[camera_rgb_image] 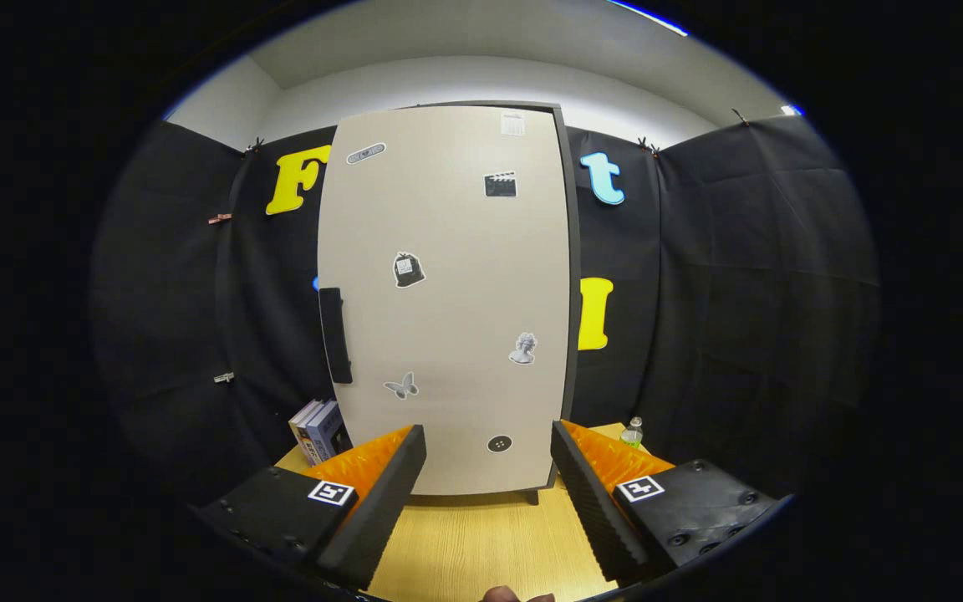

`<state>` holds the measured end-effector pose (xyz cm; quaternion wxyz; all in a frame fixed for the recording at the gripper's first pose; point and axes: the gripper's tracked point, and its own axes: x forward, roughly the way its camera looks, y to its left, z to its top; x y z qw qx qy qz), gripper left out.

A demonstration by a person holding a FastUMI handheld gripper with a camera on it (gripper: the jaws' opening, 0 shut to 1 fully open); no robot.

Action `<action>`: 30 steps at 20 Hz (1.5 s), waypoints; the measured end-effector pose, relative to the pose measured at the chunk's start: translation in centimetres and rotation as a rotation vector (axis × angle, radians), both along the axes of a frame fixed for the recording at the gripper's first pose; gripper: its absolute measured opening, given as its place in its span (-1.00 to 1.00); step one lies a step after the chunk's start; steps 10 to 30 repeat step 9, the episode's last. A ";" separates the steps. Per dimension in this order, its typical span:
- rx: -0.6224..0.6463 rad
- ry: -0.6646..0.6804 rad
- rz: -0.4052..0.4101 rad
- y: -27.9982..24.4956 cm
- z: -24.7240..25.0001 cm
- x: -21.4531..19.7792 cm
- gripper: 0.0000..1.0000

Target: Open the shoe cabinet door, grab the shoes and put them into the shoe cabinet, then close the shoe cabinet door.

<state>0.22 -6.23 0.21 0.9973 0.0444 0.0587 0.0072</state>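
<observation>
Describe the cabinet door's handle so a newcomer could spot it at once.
Find the tall pale shoe cabinet standing beyond the open gripper. On its door's left edge, about mid-height, sits the handle: a dark upright bar, unlike the small stickers scattered on the door.

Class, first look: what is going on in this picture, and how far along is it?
A person is holding a two-finger tool pointed at a tall shoe cabinet standing on a wooden table. The fingers are spread open with nothing between them, and the cabinet door is closed just ahead of them. Its dark handle sits on the door's left edge, untouched. Some books lean beside the cabinet on one side, a small bottle on the other. The door-opening step has not begun.
</observation>
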 end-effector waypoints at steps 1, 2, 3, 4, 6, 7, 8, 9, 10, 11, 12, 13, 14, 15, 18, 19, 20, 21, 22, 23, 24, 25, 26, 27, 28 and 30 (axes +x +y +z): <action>0.000 0.000 -0.001 -0.1 0.0 0.0 0.96; 0.001 -0.001 -0.003 -0.2 0.0 0.0 0.96; 0.000 0.000 -0.005 -0.3 -0.1 0.0 0.96; 0.001 0.001 -0.007 -0.4 -0.1 0.0 0.96; 0.006 0.003 -0.011 -0.6 -0.2 0.0 0.96; 0.008 0.004 -0.013 -0.6 -0.2 0.1 0.96; 0.009 0.005 -0.013 -0.7 -0.2 0.1 0.96; 0.007 0.007 -0.013 -0.8 -0.3 0.1 0.96; 0.007 0.007 -0.013 -0.8 -0.3 0.1 0.96; 0.007 0.007 -0.013 -0.8 -0.3 0.1 0.96; 0.007 0.007 -0.013 -0.8 -0.3 0.1 0.96; 0.007 0.007 -0.013 -0.8 -0.3 0.1 0.96; 0.007 0.007 -0.013 -0.8 -0.3 0.1 0.96; 0.007 0.007 -0.013 -0.8 -0.3 0.1 0.96; 0.007 0.007 -0.013 -0.8 -0.3 0.1 0.96; 0.007 0.007 -0.013 -0.8 -0.3 0.1 0.96; 0.007 0.007 -0.013 -0.8 -0.3 0.1 0.96; 0.007 0.007 -0.013 -0.8 -0.3 0.1 0.96; 0.007 0.007 -0.013 -0.8 -0.3 0.1 0.96; 0.007 0.007 -0.013 -0.8 -0.3 0.1 0.96; 0.007 0.007 -0.013 -0.8 -0.3 0.1 0.96; 0.007 0.007 -0.013 -0.8 -0.3 0.1 0.96; 0.007 0.007 -0.013 -0.8 -0.3 0.1 0.96; 0.007 0.007 -0.013 -0.8 -0.3 0.1 0.96; 0.007 0.007 -0.013 -0.8 -0.3 0.1 0.96; 0.007 0.007 -0.013 -0.8 -0.3 0.1 0.96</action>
